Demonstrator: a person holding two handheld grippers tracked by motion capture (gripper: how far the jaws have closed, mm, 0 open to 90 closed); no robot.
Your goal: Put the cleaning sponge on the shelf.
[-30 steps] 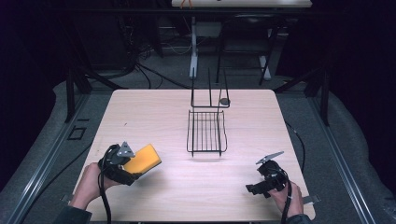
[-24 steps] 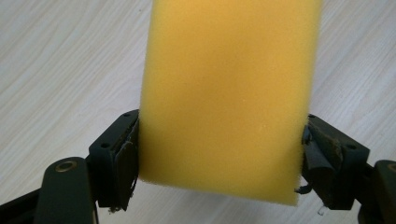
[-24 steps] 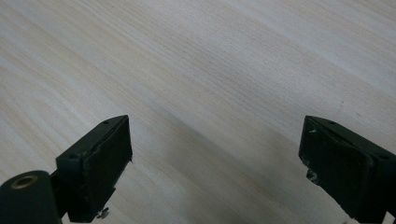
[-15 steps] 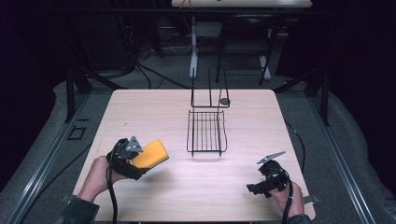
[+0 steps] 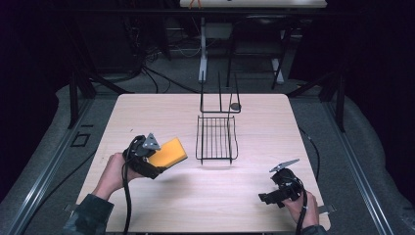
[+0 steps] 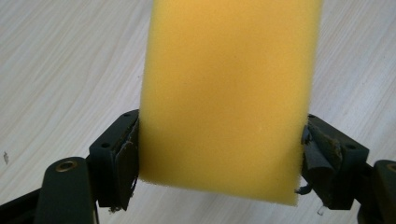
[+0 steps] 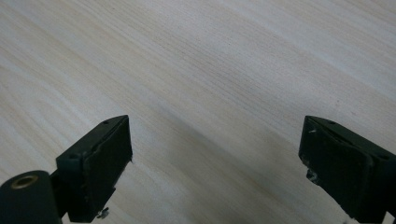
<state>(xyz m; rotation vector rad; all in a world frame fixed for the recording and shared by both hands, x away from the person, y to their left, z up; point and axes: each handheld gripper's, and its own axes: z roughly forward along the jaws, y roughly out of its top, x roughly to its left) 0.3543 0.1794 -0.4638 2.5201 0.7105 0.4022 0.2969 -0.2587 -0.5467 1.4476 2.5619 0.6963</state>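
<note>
1. The left gripper [image 5: 157,159] clamped a yellow sponge [image 5: 168,152] by its two edges, holding it clear of the table [image 5: 147,112], probably for carrying.
2. The sponge hung near the wire rack [image 5: 216,139], to its left.
3. The rack was empty.
4. The right gripper [image 5: 268,197] waited wide open over bare wood, holding nothing.

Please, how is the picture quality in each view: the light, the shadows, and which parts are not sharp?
High view: table brightly lit, surroundings nearly black, wire rack casting a faint shadow. Left gripper view: yellow sponge softly blurred, its near edge sharper. Right gripper view: wood grain clear, a soft shadow band between the open jaws.
</note>
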